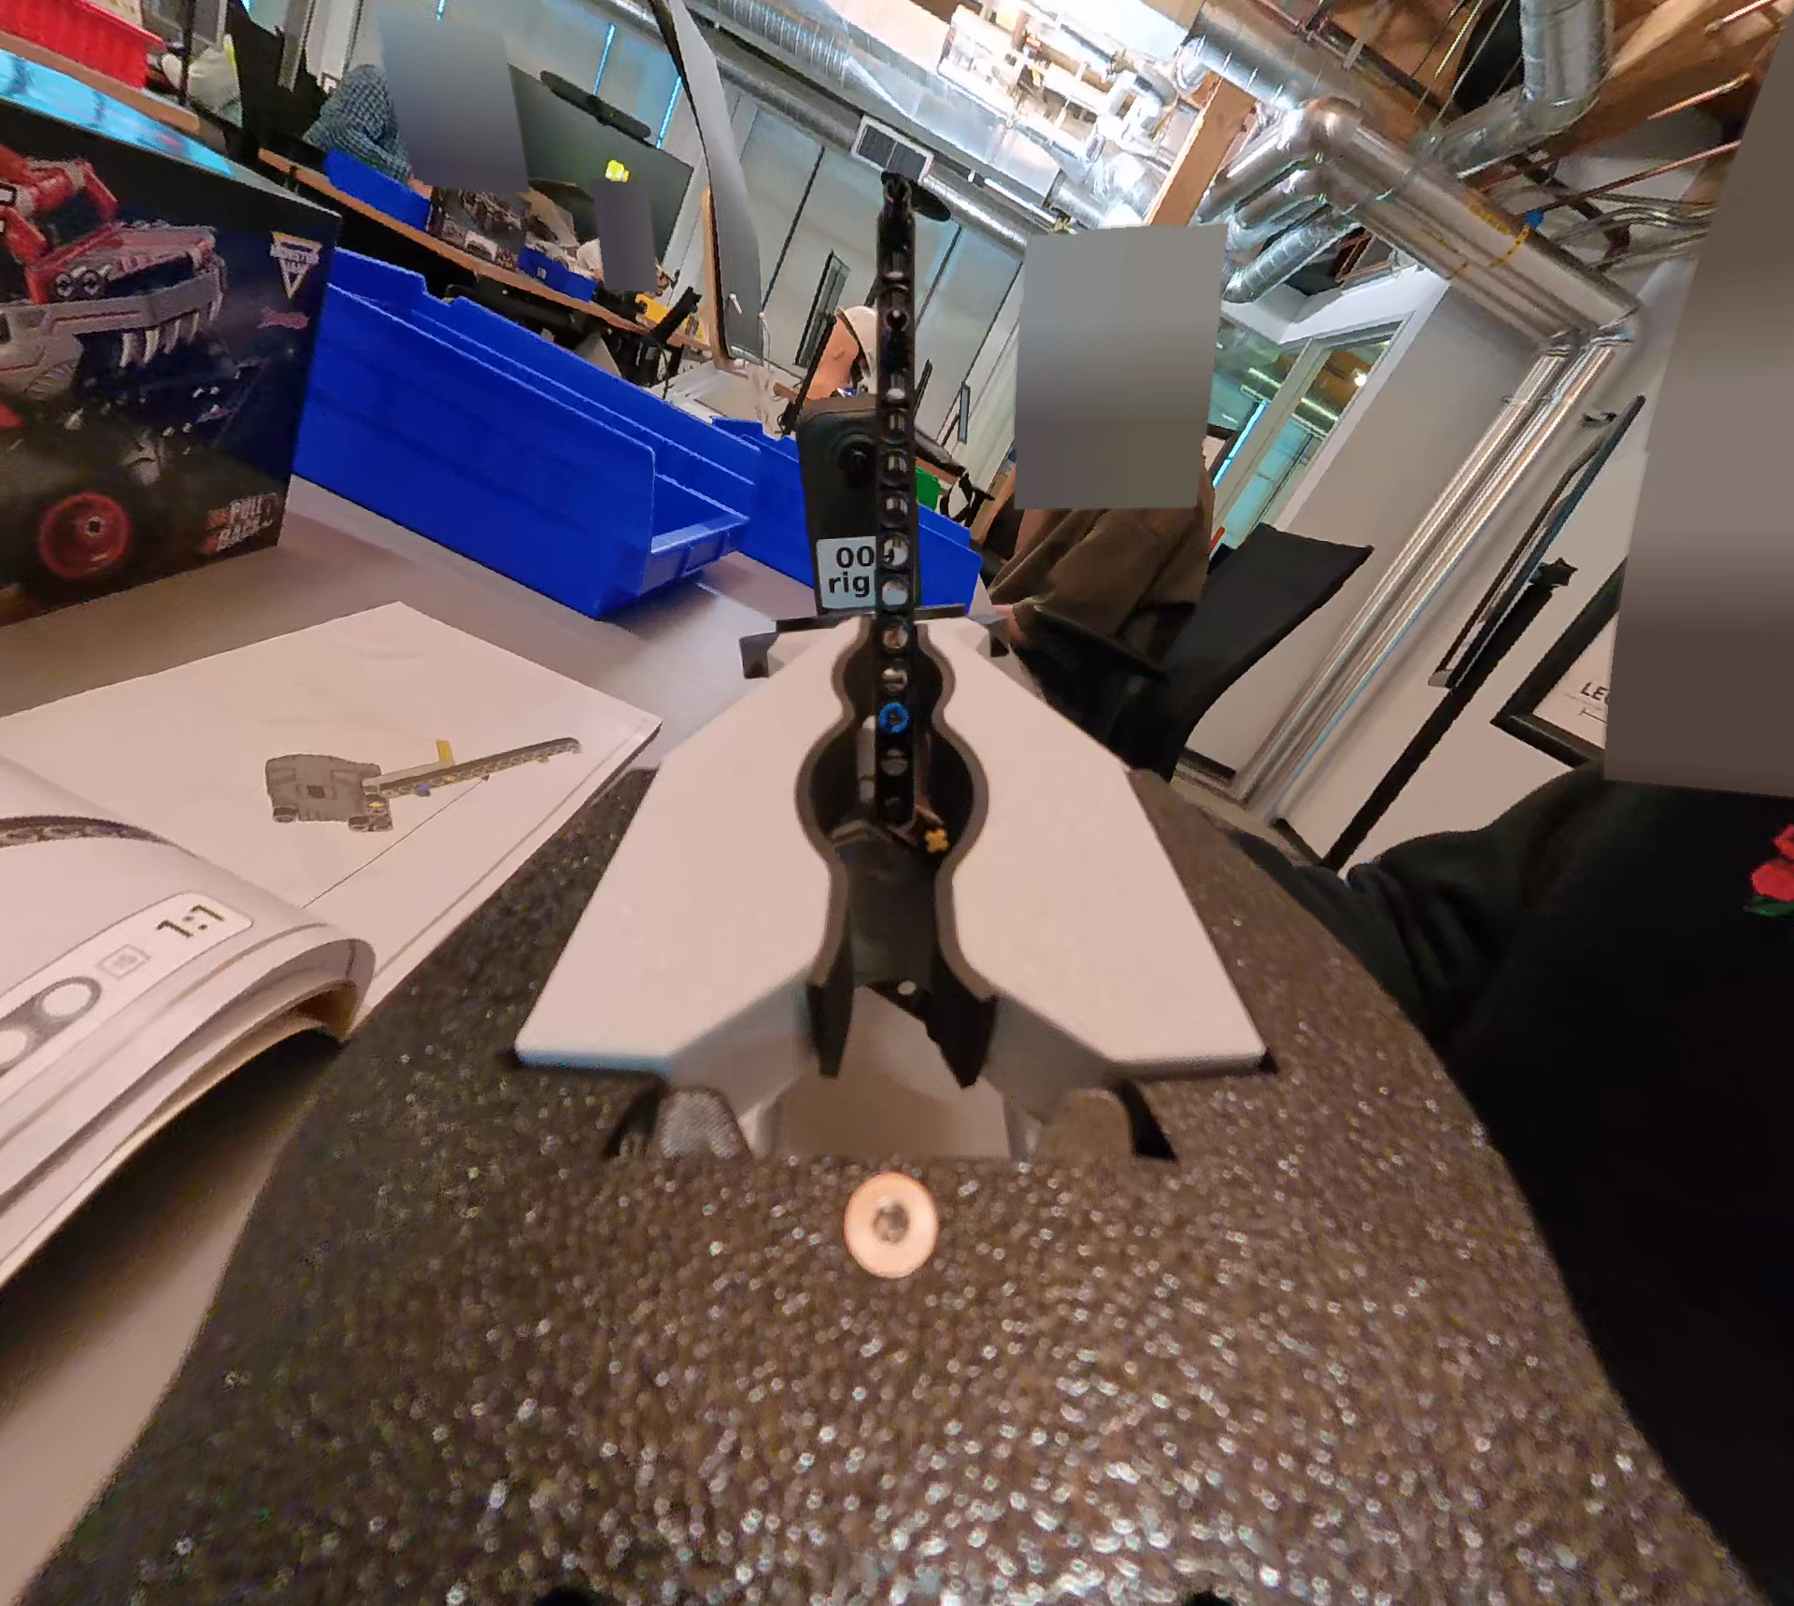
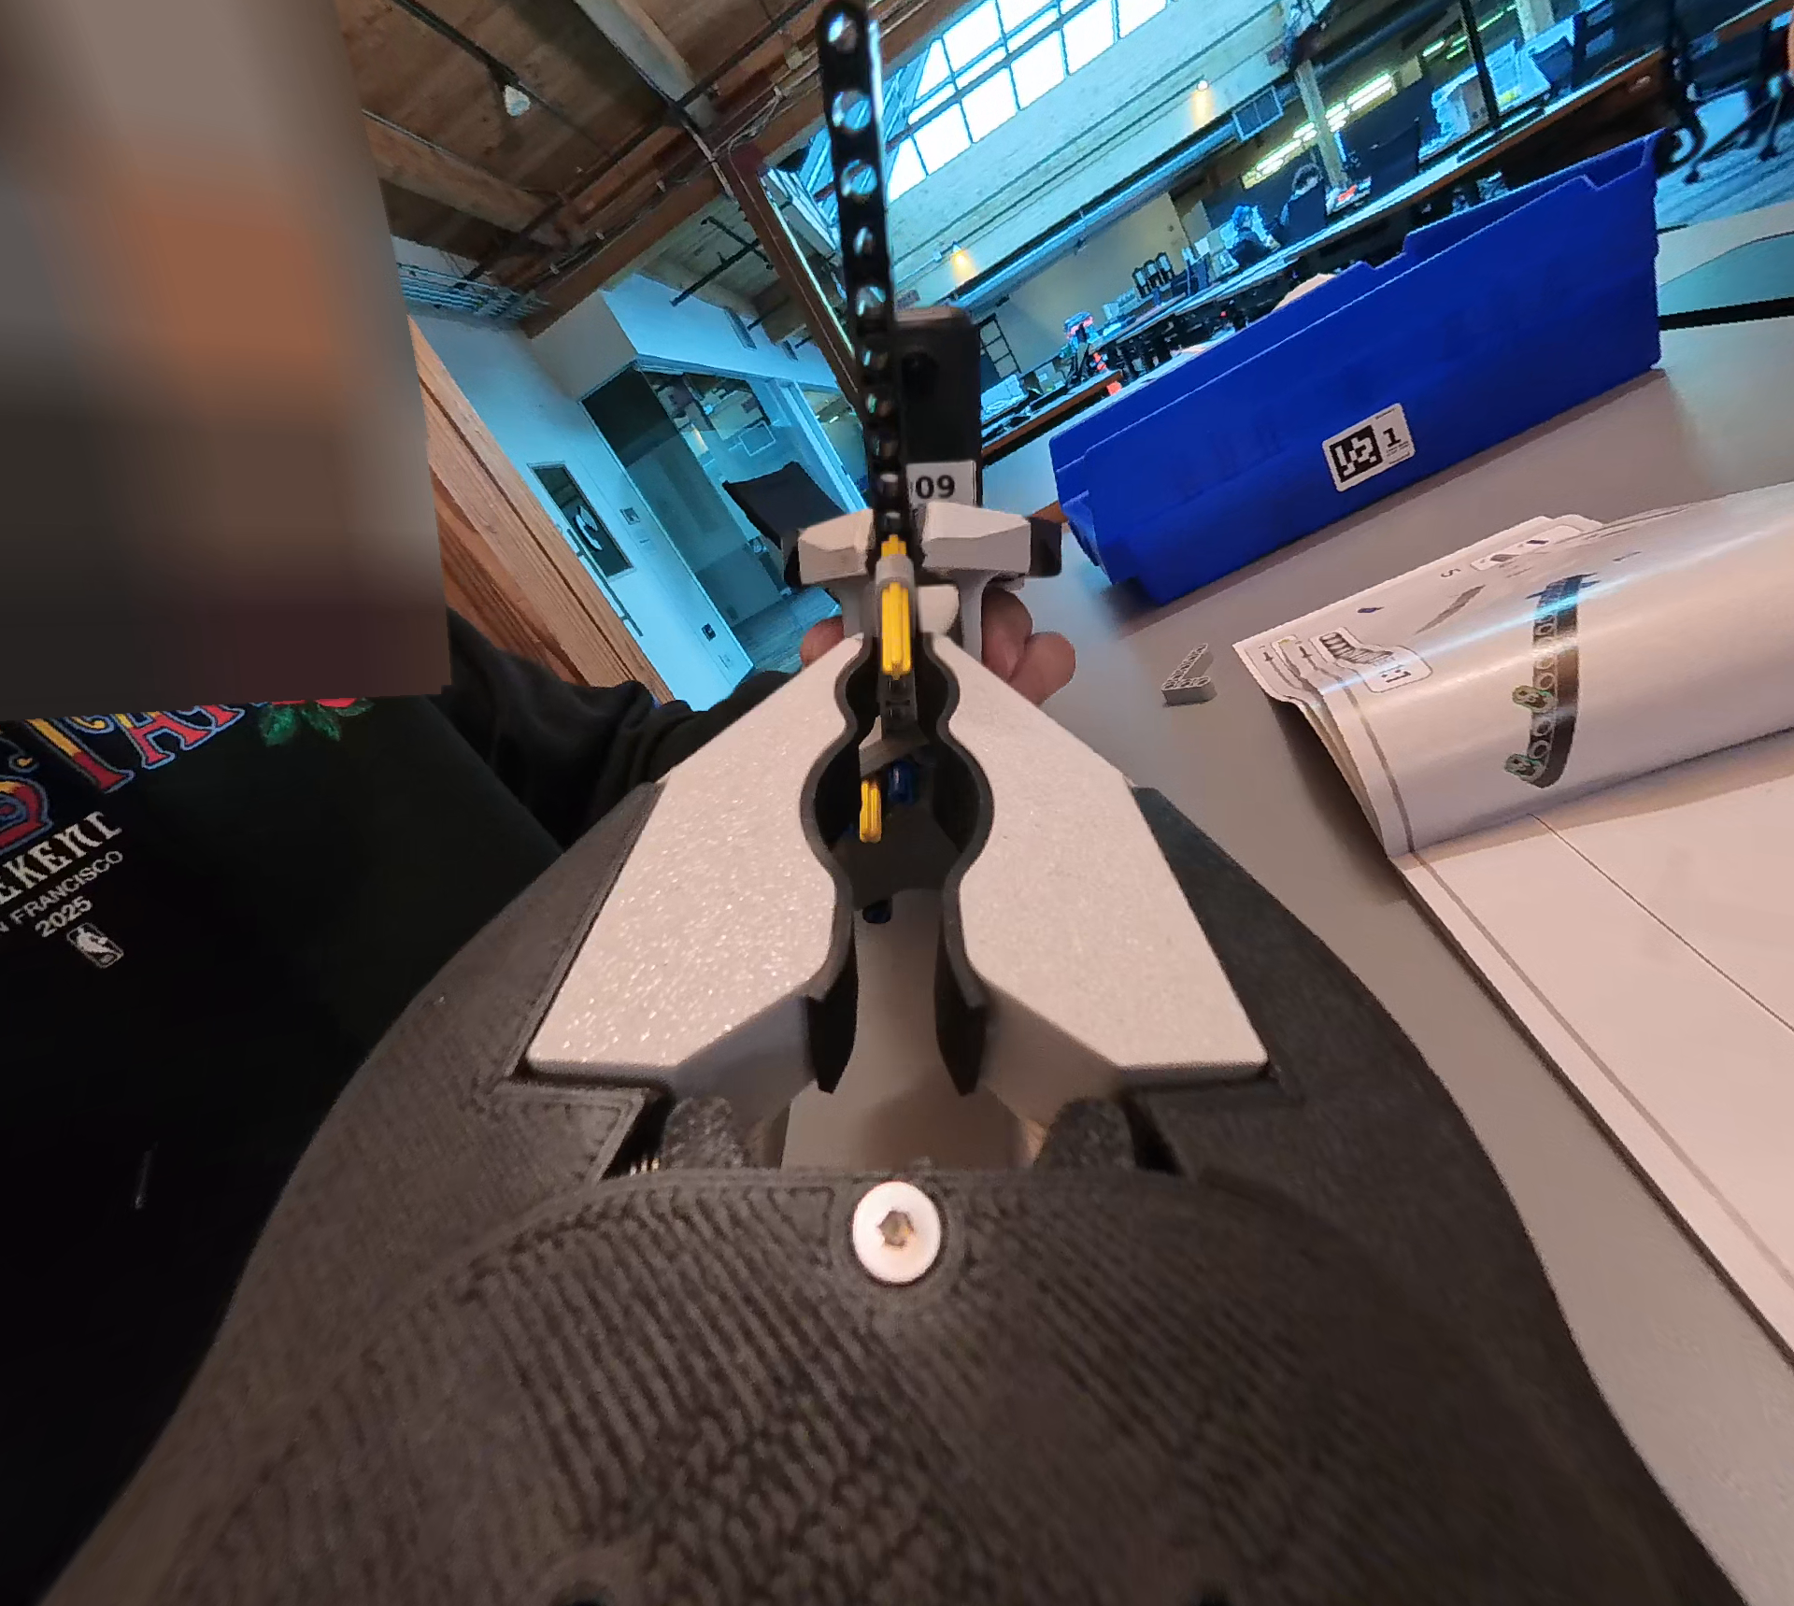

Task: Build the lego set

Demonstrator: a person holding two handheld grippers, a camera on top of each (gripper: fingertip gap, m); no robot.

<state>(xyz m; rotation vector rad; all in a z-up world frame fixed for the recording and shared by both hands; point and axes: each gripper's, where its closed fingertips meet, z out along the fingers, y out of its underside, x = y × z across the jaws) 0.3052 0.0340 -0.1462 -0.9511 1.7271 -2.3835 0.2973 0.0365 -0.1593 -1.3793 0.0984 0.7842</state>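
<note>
A long black beam (image 1: 893, 395) with a row of holes stands upright, held above the table. A blue pin (image 1: 891, 720) and a small yellow part (image 1: 934, 839) sit at its lower end. My left gripper (image 1: 891, 647) is shut on that lower end. My right gripper (image 2: 893, 657) faces it from the other side and is shut on the same assembly, around a yellow axle (image 2: 893, 618). The beam (image 2: 859, 200) rises above both. The right gripper's body (image 1: 845, 482) shows behind the beam. The left gripper (image 2: 980, 545) and a hand (image 2: 1029, 657) show in the right wrist view.
An open instruction booklet (image 1: 320, 734) (image 2: 1553, 686) lies on the grey table (image 2: 1213, 783). Blue bins (image 1: 505, 433) (image 2: 1359, 404) stand behind it, and the set's box (image 1: 136, 356) is at the left. A small grey piece (image 2: 1189, 676) lies near the booklet. A person's dark sweatshirt (image 2: 243, 928) is close. Only a small space, under 4 cm, lies between the two pairs of fingers.
</note>
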